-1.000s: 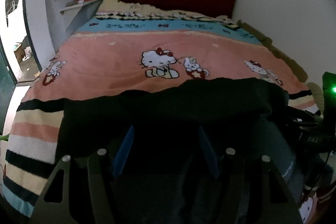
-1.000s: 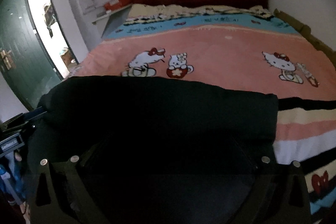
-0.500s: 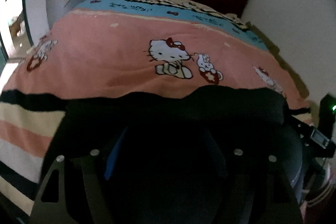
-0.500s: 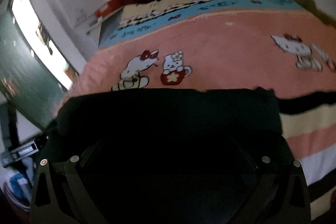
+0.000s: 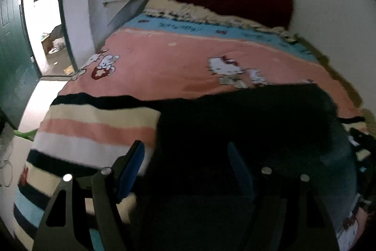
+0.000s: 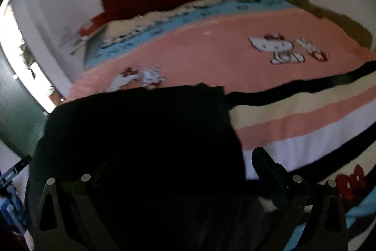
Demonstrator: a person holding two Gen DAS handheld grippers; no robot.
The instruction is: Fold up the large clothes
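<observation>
Black garment (image 5: 246, 124) lay as a flat, roughly rectangular slab at lower centre-right of the left wrist view and lower left-centre of the right wrist view (image 6: 141, 133). It sat on the striped near end of the cartoon-cat blanket (image 5: 164, 67), prob. because that part of the bed gives a wide, level surface for folding. Left gripper (image 5: 185, 157) sat at bottom centre w/ jaws spread and just been opening. Its blue pads (image 5: 131, 168) stood well apart, one over the stripes and one over the cloth, so the garment's left edge ran between them but nothing was pinched. Right gripper (image 6: 183, 157) also looked spread: its right finger was over the white stripe just beyond the garment's right edge, clear of the cloth, while the other finger was lost in the dark fabric. Both angled down at opposite sides of the garment, likely let go after a fold and ready to take the side edges next. Views blurred, so creases and garment type couldn't be told.
</observation>
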